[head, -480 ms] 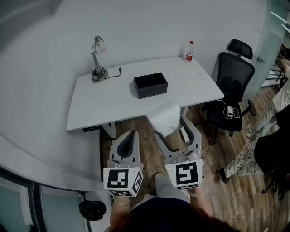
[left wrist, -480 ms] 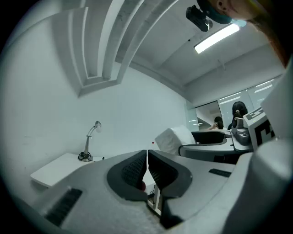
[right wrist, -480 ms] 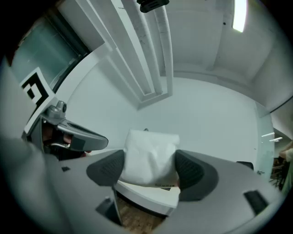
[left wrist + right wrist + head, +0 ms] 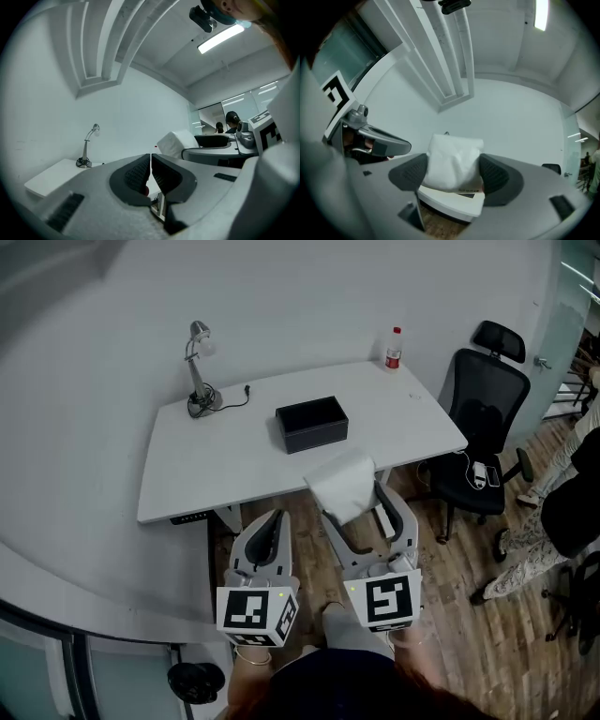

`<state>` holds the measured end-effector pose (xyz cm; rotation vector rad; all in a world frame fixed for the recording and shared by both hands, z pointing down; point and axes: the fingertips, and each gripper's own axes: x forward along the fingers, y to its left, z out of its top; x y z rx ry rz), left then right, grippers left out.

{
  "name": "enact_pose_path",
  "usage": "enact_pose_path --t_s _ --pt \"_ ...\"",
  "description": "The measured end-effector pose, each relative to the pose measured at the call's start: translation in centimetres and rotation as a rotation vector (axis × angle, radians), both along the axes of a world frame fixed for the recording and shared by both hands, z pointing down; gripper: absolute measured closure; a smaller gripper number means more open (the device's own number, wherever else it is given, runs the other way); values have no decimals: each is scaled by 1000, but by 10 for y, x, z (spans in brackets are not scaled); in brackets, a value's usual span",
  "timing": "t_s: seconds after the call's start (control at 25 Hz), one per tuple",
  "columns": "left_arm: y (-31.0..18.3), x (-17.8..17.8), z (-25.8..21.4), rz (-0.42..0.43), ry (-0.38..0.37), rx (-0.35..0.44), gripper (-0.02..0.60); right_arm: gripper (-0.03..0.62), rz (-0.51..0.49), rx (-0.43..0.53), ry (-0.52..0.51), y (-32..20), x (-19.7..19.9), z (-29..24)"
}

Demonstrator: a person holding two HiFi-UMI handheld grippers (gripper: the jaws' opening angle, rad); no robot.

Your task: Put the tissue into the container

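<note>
**Tissue pack in your right claw, short of the container**

Your right claw [image 4: 352, 501] is clenched on the white tissue pack [image 4: 453, 161]. In the right gripper view its two dark pads press against the pack's sides, with the jaws spread wide to take it. In the head view the pack hangs in the air over the near edge of the white worktop [image 4: 206, 465]. It is on your side of the black rectangular container [image 4: 311, 423] and does not touch it. The container sits near the middle of the worktop, and the pack is not in it.

Your left claw [image 4: 272, 519] is closed with nothing in it. In the left gripper view its ribbed pads meet with only a thin seam between them. You hold it low, beside the right claw and off the worktop.

A desk lamp [image 4: 199, 371] stands at the far left corner of the worktop, and a red-labelled bottle [image 4: 393, 348] at the far right corner. A black office chair [image 4: 483, 418] stands just beside the right end.
</note>
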<state>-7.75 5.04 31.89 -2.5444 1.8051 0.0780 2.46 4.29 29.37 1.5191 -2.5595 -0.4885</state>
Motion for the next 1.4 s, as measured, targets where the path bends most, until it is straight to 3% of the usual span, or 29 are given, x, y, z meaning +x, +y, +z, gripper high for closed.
enact_pose_path --t_s 0.68,1.4 --pt "-70 -11 -7 -2 -28 -1 552 237 -8 3 7 -73 -12 -8" --pt "-160 15 -8 -31 -30 -3 552 244 -60 5 3 -163 9 -8"
